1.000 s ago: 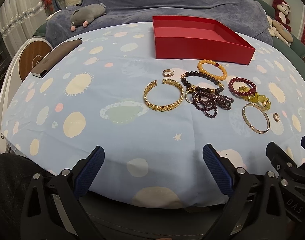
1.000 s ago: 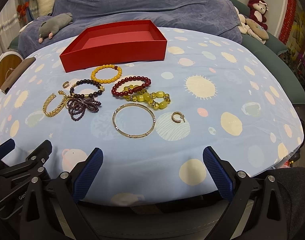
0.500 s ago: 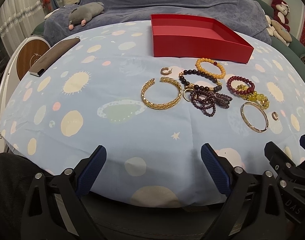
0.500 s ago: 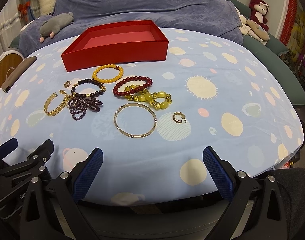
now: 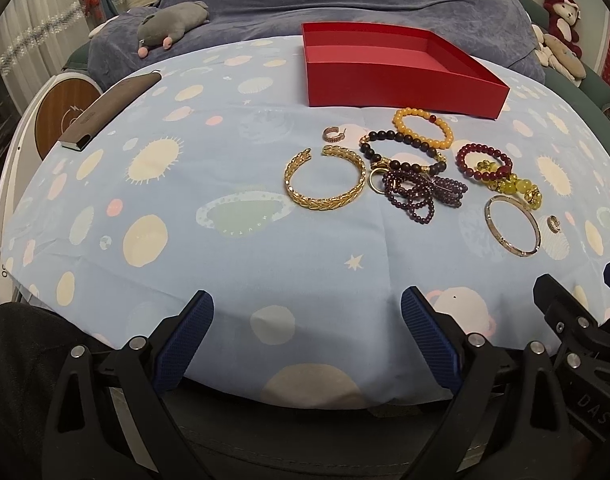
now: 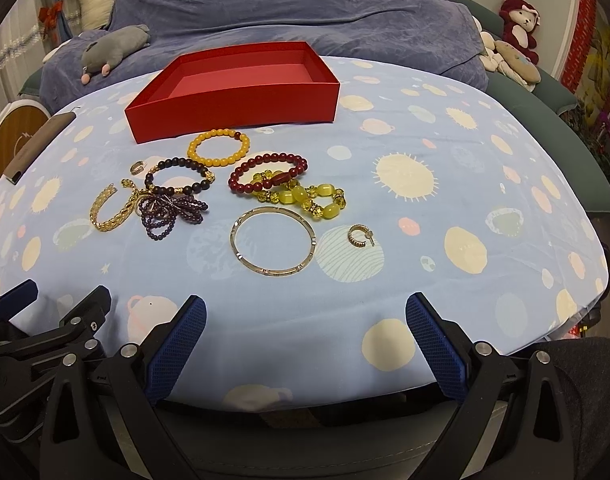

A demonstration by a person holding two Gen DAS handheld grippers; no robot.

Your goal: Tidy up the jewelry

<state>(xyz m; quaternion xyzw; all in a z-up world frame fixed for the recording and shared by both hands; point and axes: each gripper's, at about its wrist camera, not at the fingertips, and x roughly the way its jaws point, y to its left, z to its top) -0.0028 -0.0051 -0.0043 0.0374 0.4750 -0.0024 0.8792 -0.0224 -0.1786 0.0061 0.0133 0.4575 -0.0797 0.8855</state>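
Near the table edge, both tools (image 5: pixel 307 330) (image 6: pixel 305 330) gape wide, empty.

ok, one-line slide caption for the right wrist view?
Open right claw faces bracelets, thin bangle nearest, before an empty red box.

Gold ring (image 5: pixel 378 179) partly hidden under purple bead strand (image 5: pixel 421 194).

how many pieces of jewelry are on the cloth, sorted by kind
beaded bracelets: 5 (orange, black, dark red, yellow, purple tangle)
metal bangles: 2 (gold cuff, thin bangle)
small hoop earrings: 2 ()
gold ring: 1
total: 10
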